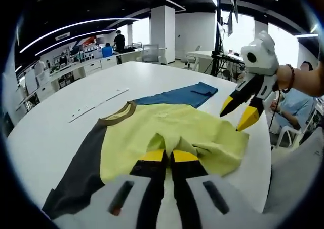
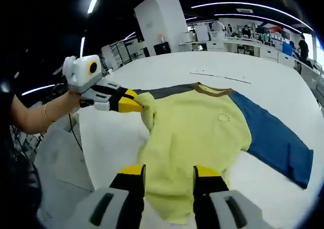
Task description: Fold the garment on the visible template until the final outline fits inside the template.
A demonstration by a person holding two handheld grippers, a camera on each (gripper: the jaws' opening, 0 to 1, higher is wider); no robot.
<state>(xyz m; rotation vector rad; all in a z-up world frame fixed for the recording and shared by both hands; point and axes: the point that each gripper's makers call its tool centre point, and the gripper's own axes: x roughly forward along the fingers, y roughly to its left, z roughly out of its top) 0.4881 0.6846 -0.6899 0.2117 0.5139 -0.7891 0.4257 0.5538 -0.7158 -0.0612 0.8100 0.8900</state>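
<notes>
Two grippers at shirt (image 1: 172, 132) spread flat on white table (image 1: 61, 132).
Left gripper (image 1: 169, 157): jaws together, pinching yellow hem fold.
Right gripper (image 2: 169, 174): jaws apart, hovering over hem, probably not touching.
Template: none discernible.
Advice: clamp right before lifting; raise both evenly, fold hem toward collar (image 2: 212, 90).

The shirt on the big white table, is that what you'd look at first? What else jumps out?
Yes: the yellow shirt with a brown collar, one blue sleeve and one dark grey sleeve lies spread across the white table. The left gripper has its yellow-tipped jaws shut on the shirt's bunched hem. The right gripper is open, its tips at the shirt's edge.
</notes>
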